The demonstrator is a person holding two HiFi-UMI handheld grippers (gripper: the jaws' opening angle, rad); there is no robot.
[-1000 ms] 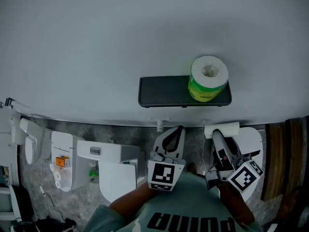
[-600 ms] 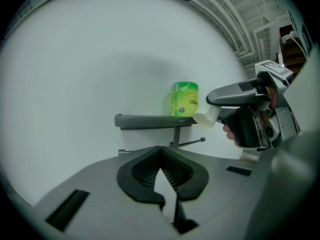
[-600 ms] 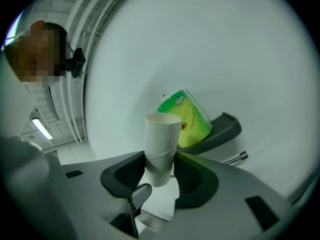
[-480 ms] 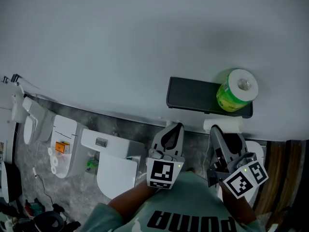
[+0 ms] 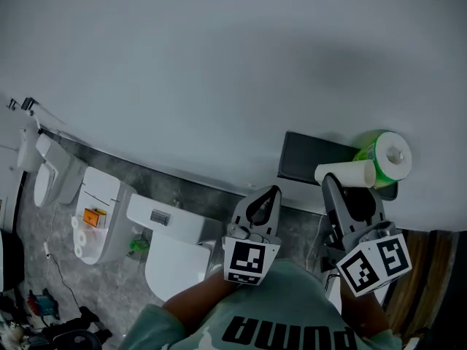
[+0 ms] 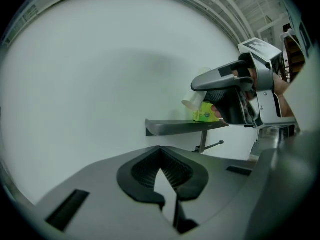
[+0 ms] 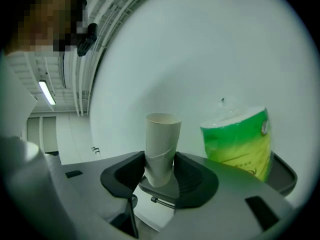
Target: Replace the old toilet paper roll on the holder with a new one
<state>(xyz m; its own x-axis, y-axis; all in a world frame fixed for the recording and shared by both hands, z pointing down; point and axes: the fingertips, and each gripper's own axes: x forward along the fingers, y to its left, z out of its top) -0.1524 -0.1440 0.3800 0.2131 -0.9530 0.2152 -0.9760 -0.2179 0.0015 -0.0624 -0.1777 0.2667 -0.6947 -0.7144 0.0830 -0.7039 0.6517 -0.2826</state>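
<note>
At the lower left of the head view I see white bathroom fixtures (image 5: 164,246) on a grey floor, no part of the job. At lower centre, my left hand-held gripper (image 5: 268,194) has its jaws pressed together with nothing in them and is aimed at the pale wall. Right of it, my right hand-held gripper (image 5: 349,192) pinches the bare beige cardboard tube of the old toilet paper roll (image 5: 346,173) near one end, just in front of the dark grey wall shelf (image 5: 303,159). At the far right, the new white toilet paper roll in green plastic wrap (image 5: 387,162) stands on the shelf's end.

I judge the first half done. The old tube is off, and in the left gripper view the thin metal holder bar (image 6: 212,145) under the shelf looks bare. What is left is to get rid of the tube, take the new roll down and slide it onto the bar.

In the head view the bar is hidden behind my right hand-held gripper, and the roll covers the shelf's right end. I see no bin for the tube. Whether the wrap is sealed I cannot tell.
</note>
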